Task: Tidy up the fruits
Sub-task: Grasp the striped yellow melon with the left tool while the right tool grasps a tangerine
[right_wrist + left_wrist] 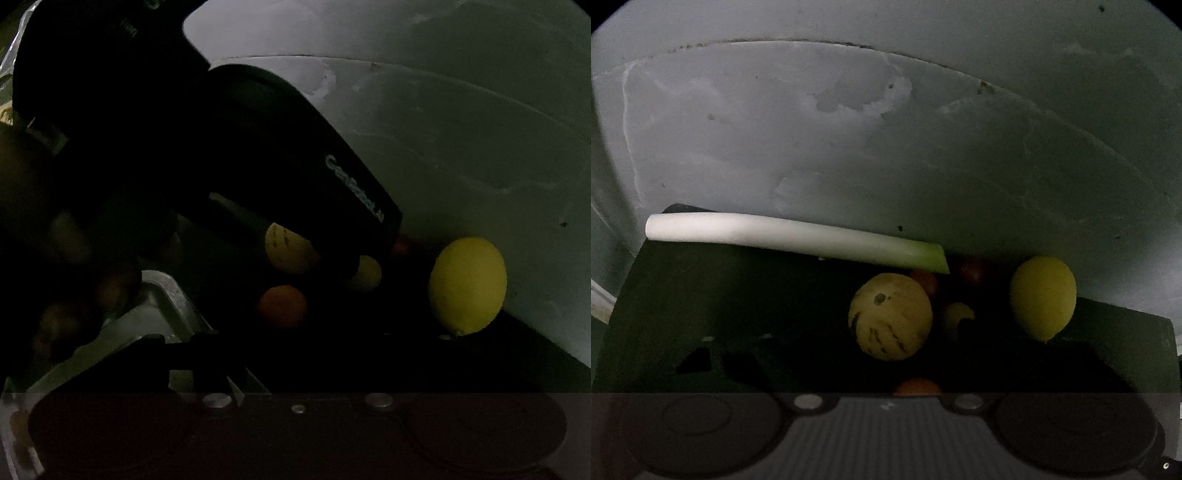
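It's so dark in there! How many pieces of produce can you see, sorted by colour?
Yellow: 3, lemon, speckled fruit, small fruit
Orange or reddish: 3, back orange fruit, reddish fruit, front orange fruit
White-green: 1, leek
Total: 7

Leek (pixel 790 240): white stalk fading to pale green at the cut end. Round fruit (pixel 890 316): dull yellow with dark brown flecks and one dark spot. Lemon (pixel 1043 297): plain yellow-green, brighter yellow in the right view. Small orange fruit (pixel 283 306): orange, unpatterned. Surface (pixel 849 140) behind them: grey, pale blotchy stains.
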The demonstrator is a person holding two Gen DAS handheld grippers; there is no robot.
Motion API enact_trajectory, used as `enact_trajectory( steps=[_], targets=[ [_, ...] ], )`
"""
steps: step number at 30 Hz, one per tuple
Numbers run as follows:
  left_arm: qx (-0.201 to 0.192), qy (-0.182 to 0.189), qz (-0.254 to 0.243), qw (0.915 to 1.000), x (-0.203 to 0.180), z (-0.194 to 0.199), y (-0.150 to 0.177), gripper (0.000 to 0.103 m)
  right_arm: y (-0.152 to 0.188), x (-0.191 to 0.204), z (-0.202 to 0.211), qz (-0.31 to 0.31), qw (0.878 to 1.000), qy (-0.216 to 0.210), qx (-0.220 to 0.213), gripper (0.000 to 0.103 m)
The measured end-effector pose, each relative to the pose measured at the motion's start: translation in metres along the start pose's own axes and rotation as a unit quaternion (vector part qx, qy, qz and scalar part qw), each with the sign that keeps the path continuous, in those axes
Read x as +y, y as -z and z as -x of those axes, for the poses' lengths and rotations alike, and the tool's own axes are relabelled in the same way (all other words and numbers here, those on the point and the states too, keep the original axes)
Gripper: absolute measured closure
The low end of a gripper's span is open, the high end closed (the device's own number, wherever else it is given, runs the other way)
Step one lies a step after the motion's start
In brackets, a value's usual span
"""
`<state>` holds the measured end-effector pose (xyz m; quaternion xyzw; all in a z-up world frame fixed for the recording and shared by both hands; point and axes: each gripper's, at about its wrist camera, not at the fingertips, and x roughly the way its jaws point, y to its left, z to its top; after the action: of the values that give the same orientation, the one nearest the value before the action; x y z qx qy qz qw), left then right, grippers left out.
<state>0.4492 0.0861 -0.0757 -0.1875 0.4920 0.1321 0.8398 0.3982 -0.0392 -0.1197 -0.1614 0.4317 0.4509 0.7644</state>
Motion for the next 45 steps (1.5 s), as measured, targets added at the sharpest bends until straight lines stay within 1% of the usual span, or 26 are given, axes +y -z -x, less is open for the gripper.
enact_trajectory(
  steps=[3, 7, 8, 10, 11, 16, 26, 30, 35, 44, 45],
  targets=[
    [0.0, 0.005, 0.003, 1.0, 0.001, 0.0, 0.001, 0.03, -0.001, 0.002, 0.001, 0.002, 1.0, -0.004, 0.001, 0.055],
    [0.002, 0.01, 0.003, 0.9999, 0.002, -0.001, 0.002, 0.043, -0.001, -0.002, 0.002, 0.008, 1.0, -0.002, 0.001, 0.059],
    [0.003, 0.012, 0.005, 0.9999, 0.004, -0.001, 0.002, 0.044, -0.001, -0.002, 0.001, 0.008, 1.0, -0.002, 0.001, 0.06],
    [0.006, 0.016, 0.007, 0.9998, 0.007, -0.001, 0.002, 0.051, 0.0, 0.0, 0.001, 0.012, 1.0, -0.001, 0.001, 0.062],
    [0.008, 0.016, 0.008, 0.9998, 0.008, -0.002, 0.002, 0.052, 0.0, 0.001, 0.002, 0.014, 1.0, -0.001, 0.001, 0.063],
    [0.008, 0.022, 0.011, 0.9997, 0.015, -0.007, 0.002, 0.052, -0.001, 0.003, 0.003, 0.015, 1.0, 0.004, -0.001, 0.071],
    [0.004, 0.025, 0.021, 0.9994, 0.019, -0.002, 0.007, 0.054, 0.003, 0.012, 0.002, 0.01, 1.0, 0.014, -0.001, 0.072],
    [0.003, 0.029, 0.017, 0.9994, 0.02, 0.0, 0.009, 0.054, 0.005, 0.015, 0.004, 0.002, 1.0, 0.02, -0.002, 0.072],
    [-0.002, 0.036, 0.019, 0.9992, 0.019, 0.008, 0.012, 0.054, 0.007, 0.017, 0.013, -0.009, 1.0, 0.028, -0.004, 0.072],
    [-0.013, 0.049, 0.006, 0.9987, 0.013, 0.025, 0.019, 0.055, 0.011, 0.018, 0.031, -0.028, 0.998, 0.053, -0.011, 0.072],
    [-0.014, 0.051, 0.006, 0.9986, 0.013, 0.027, 0.02, 0.055, 0.001, 0.027, 0.039, -0.03, 0.998, 0.055, -0.012, 0.072]
  ],
)
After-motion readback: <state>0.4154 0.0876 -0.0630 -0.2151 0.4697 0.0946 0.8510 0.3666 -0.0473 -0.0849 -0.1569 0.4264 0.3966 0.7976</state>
